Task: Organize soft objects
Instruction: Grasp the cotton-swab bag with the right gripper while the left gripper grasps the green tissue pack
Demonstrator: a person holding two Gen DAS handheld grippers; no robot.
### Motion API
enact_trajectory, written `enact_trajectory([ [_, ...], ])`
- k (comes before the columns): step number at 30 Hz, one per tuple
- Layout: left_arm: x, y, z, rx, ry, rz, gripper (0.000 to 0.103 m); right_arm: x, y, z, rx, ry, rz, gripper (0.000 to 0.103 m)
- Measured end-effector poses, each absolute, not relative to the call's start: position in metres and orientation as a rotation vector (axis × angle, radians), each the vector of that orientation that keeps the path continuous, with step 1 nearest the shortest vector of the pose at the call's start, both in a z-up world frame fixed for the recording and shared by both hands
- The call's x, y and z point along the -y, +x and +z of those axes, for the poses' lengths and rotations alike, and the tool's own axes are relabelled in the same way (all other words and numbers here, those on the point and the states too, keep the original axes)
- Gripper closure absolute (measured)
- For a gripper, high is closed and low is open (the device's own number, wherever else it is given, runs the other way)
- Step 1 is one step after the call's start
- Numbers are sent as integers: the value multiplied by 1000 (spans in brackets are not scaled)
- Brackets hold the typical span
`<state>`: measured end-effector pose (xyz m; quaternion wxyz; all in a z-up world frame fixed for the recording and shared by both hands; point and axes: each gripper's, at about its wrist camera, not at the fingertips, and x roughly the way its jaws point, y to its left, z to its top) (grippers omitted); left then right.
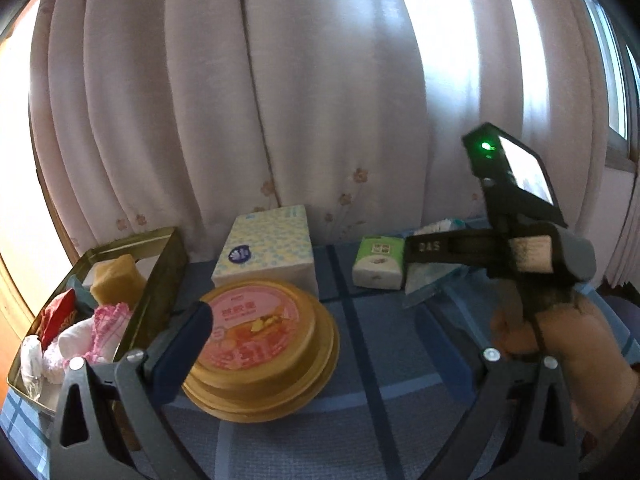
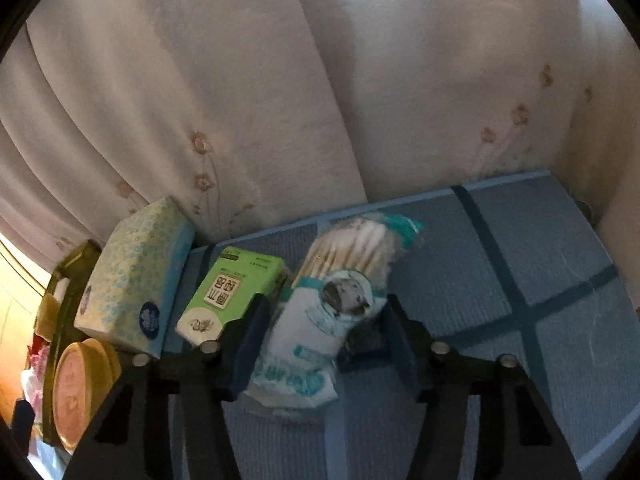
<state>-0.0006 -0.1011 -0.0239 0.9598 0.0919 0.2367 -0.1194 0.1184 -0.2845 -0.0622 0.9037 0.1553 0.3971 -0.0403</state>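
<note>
1. Two tools are at work over a blue plaid surface (image 2: 520, 240) backed by a pale flowered curtain (image 1: 280, 100). The right tool (image 2: 320, 320) has its fingers on either side of a bag of cotton swabs (image 2: 320, 312); the left pad touches the bag, while contact on the right is not clear, so I judge this the closing stage of a grasp.

2. The left tool (image 1: 340, 328) stands wide and holds nothing. It hangs near a round yellow tub with a pink lid (image 1: 260, 344); only its left finger (image 1: 184, 348) shows plainly.

3. The bag is thin, crinkly clear plastic printed in white and teal, with wooden-stemmed swabs bunched at its far end. It lies on the surface just right of a green tissue pack (image 2: 232, 296), and it should buckle easily under pressure.

4. A metal tin (image 1: 160, 280) at the far left already holds soft items, including a yellow sponge (image 1: 116, 280) and pink-and-white cloth (image 1: 96, 332). A large patterned tissue pack (image 1: 268, 248) sits between the tin and the green pack.

5. Next, I judge, the right tool must pinch firmly on the bag's middle, lift it clear of the green pack, and carry it left over the tub toward the tin.
</note>
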Motion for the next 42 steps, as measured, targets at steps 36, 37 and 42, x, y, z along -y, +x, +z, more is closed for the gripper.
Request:
enact_trajectory([
  [36, 217, 156, -71, -887, 194, -287, 28, 362, 55, -18, -563, 370, -277, 66],
  [37, 215, 157, -71, -896, 167, -307, 40, 362, 54, -18, -566, 370, -277, 66],
  [42, 210, 152, -70, -887, 150, -329, 54, 361, 59, -20, -566, 360, -292, 66],
])
